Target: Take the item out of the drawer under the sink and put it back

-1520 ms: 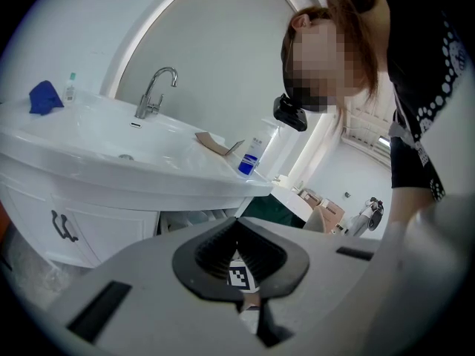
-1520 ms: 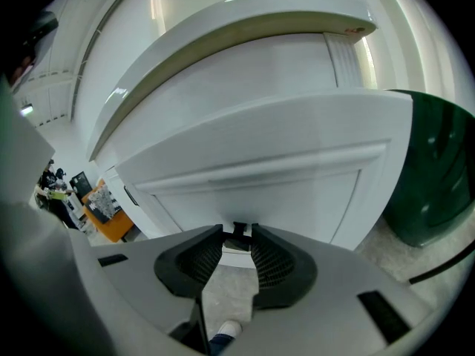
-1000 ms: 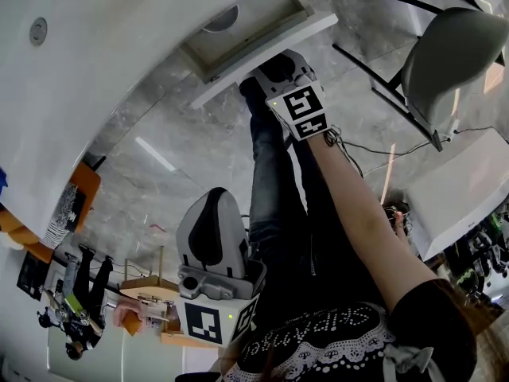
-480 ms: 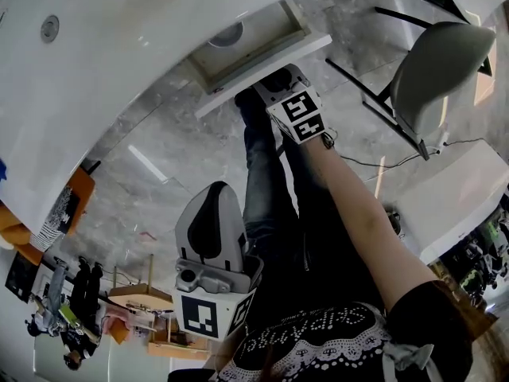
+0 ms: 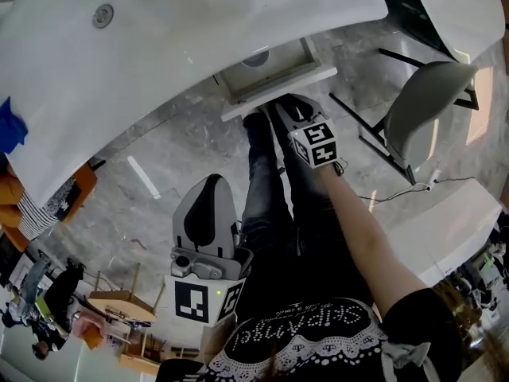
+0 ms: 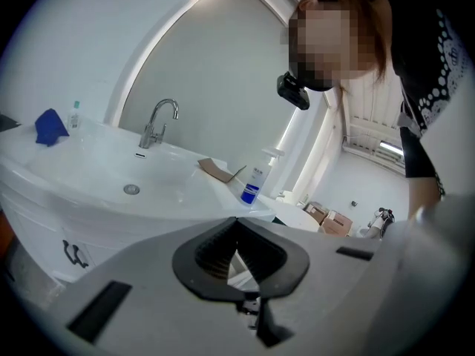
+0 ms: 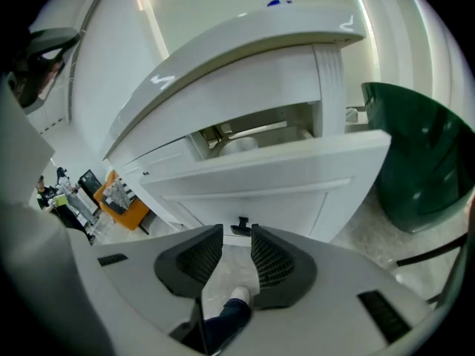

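Head view: drawer (image 5: pixel 278 79) under sink (image 5: pixel 159 46) open, pale round item (image 5: pixel 256 58) inside.
Right gripper view: right gripper (image 7: pixel 236 243) slightly apart, empty, at drawer handle (image 7: pixel 241 227). Left gripper view: left gripper (image 6: pixel 236 236) pressed together, empty. Item either untaken or returned; can't tell.

Bright even daylight, fisheye-warped dark corners

The white drawer (image 5: pixel 278 92) stood pulled out from beneath the front edge of the sink (image 5: pixel 199 22), open at the top. A pale rounded item (image 5: pixel 256 59) lay inside, partly hidden.
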Motion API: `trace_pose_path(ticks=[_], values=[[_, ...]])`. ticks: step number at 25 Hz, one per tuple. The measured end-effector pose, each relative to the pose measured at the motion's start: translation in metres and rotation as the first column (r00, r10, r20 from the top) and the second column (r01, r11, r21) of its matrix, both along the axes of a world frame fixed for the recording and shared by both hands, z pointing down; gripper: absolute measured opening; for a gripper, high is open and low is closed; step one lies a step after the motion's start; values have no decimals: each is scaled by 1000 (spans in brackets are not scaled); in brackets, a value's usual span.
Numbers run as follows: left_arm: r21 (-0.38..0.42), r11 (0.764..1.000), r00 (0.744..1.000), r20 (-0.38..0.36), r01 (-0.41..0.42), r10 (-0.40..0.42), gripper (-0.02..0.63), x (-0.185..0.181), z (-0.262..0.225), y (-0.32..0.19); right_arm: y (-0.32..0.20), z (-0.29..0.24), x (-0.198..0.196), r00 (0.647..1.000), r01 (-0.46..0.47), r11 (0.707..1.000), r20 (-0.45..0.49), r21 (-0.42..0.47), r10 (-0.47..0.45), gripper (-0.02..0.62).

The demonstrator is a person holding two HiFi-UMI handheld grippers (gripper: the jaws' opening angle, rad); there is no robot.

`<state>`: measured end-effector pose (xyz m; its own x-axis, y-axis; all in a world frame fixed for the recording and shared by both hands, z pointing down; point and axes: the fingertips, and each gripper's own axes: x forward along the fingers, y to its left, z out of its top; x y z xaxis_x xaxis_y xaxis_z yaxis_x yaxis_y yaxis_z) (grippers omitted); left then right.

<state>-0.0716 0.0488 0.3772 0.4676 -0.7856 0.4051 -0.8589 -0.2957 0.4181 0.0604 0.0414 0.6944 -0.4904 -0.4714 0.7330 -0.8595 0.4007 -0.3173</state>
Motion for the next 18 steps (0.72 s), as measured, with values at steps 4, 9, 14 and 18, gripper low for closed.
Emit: trace_pose_path(ticks=[4,9,14,18], values=[[14,1000,1000,7,-3,3,3,-8,-16,1,0,-45,17,1000,-24,998,10,54,24,122],[72,997,1000,16,-2,1,3,-14,-43,-4,-13,-105,31,998,-52,986,27,157,49,47],[136,991,1000,16,4,-6,3,-22,-73,-9,-30,-164,23,996,-62,966,72,252,45,25],[178,984,1000,16,15,-18,3,-32,-91,-12,-48,-209,11,995,-55,941,97,335,23,20]])
